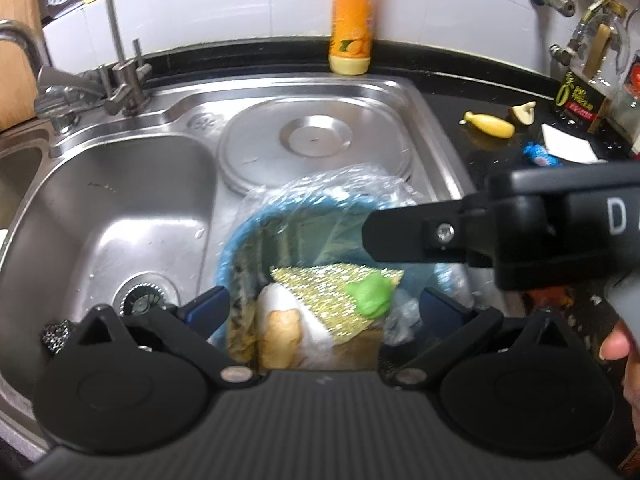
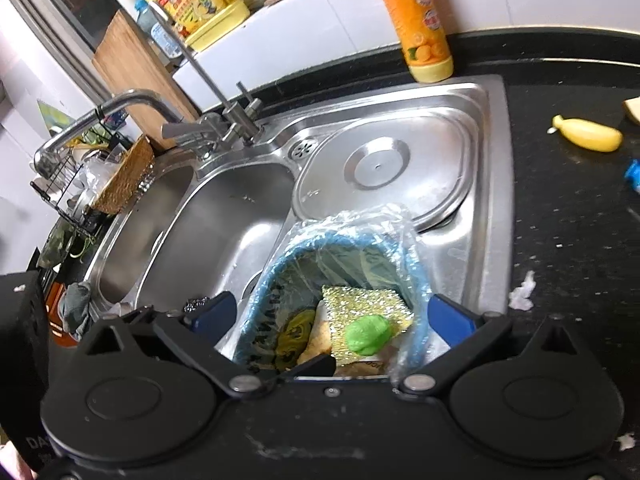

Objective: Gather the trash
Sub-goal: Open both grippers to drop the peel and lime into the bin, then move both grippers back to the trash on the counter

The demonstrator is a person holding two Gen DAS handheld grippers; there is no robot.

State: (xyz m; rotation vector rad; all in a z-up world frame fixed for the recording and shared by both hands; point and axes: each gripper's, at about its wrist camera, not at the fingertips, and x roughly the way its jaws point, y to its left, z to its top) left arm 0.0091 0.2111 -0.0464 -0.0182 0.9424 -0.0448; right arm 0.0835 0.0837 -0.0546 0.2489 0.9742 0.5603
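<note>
A small blue bin (image 1: 240,240) lined with clear plastic stands on the steel sink's (image 1: 120,184) rim. Inside lie a glittery gold sponge (image 1: 320,292), a green lump (image 1: 370,294), bread (image 1: 280,334) and wrappers. It also shows in the right wrist view (image 2: 412,264), with the sponge (image 2: 360,302) and green lump (image 2: 366,334). My left gripper (image 1: 324,310) is open just above the bin. My right gripper (image 2: 336,316) is open over the bin too; its body (image 1: 520,232) shows at the right of the left wrist view.
On the black counter (image 2: 572,208) lie a yellow piece (image 1: 490,123), a bread scrap (image 1: 522,113), a blue wrapper (image 1: 540,156), white paper (image 1: 568,144) and a tissue scrap (image 2: 522,292). An orange bottle (image 1: 352,20) stands behind the sink. Taps (image 1: 124,80) rise at the left.
</note>
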